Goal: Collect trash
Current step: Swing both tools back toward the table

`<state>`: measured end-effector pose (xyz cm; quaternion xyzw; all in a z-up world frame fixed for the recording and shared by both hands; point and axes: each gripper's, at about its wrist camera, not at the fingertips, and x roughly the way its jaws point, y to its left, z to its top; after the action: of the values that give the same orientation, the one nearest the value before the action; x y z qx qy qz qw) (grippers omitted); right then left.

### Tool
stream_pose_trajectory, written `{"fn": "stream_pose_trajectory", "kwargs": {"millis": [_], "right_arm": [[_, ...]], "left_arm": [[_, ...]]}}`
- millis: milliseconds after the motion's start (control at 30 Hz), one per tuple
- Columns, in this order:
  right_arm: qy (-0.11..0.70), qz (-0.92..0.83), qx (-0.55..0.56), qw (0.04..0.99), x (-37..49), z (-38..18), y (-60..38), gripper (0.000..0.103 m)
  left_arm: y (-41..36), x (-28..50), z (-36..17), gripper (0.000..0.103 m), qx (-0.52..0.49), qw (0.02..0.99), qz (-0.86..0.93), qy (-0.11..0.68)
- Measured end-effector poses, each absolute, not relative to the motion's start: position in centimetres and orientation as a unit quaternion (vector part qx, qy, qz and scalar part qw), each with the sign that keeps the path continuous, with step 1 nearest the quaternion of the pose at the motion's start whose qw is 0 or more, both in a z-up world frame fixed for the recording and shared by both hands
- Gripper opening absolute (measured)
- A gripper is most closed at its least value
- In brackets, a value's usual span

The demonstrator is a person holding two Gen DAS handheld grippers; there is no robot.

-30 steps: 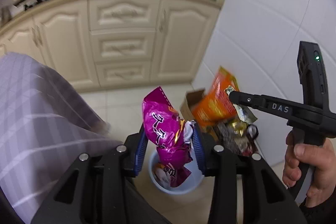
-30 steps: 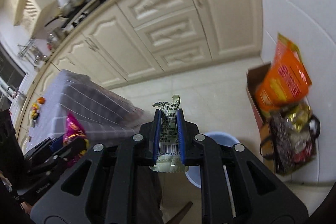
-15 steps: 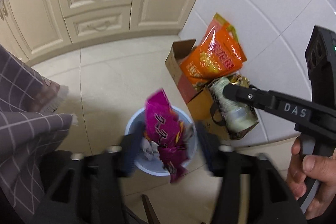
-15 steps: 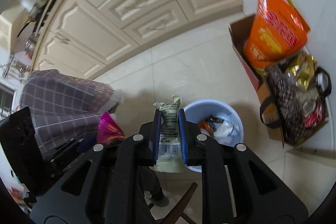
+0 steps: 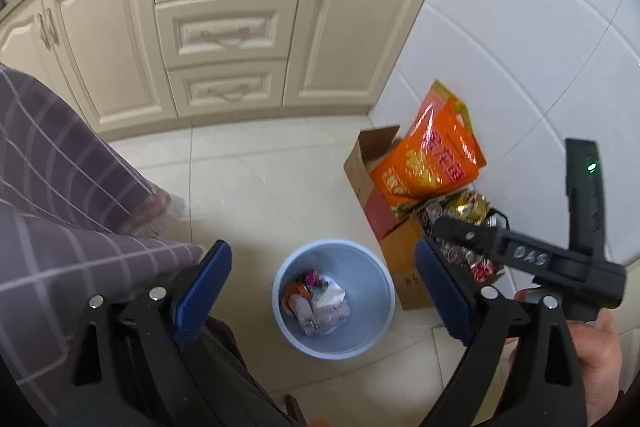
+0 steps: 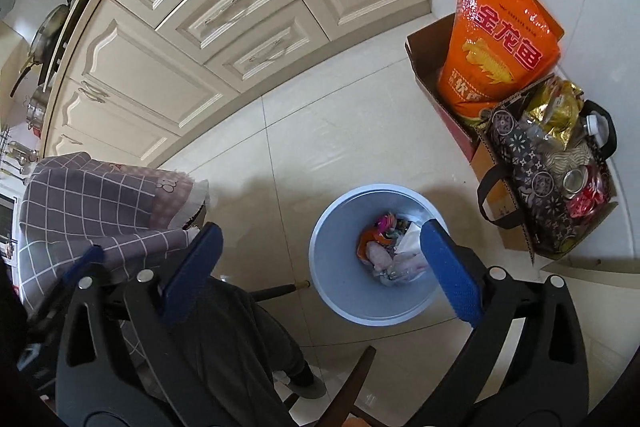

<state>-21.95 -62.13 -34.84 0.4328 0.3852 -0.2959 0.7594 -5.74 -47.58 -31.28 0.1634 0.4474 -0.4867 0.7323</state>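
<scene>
A pale blue trash bin (image 5: pixel 378 331) stands on the floor below both grippers and also shows in the right wrist view (image 6: pixel 332 279). Crumpled wrappers (image 5: pixel 316 301) lie at its bottom, pink, orange and white, and show in the right wrist view too (image 6: pixel 390 251). My left gripper (image 5: pixel 322 291) is open and empty above the bin. My right gripper (image 6: pixel 320 265) is open and empty above the bin; its body shows at the right of the left wrist view (image 5: pixel 532 259).
A cardboard box (image 6: pixel 424 75) with an orange bag (image 6: pixel 496 43) and a dark patterned tote (image 6: pixel 532 187) stand right of the bin by the white tiled wall. Cream cabinets (image 5: pixel 224 31) run along the back. A checked tablecloth (image 6: pixel 88 211) hangs at the left.
Both grippers opened. The pink wrapper fell from the left gripper and the pale green wrapper from the right gripper; both grippers are empty over the bin.
</scene>
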Motion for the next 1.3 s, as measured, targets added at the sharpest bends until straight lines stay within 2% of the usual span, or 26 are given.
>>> {"fn": "stream_pose_trajectory", "kwargs": {"millis": [433,733,1300], "right_arm": [[0.373,-0.282,0.389,0.793,-19.5,-29.7,-59.7,0.097],[0.347,-0.245,0.342,0.838,-15.5,-23.5,-57.0,0.097],[0.300,-0.099,0.227,0.921,-2.6,-10.9,-45.4,0.097]], "left_arm": [[-44.3,-5.7,-24.5,0.093,0.124,0.766,-0.495,0.391],[-40.5,-5.1,-19.7,0.093,0.097,0.800,-0.485,0.340],[-25.4,0.4,-10.2,0.095,0.021,0.900,-0.371,0.230]]}}
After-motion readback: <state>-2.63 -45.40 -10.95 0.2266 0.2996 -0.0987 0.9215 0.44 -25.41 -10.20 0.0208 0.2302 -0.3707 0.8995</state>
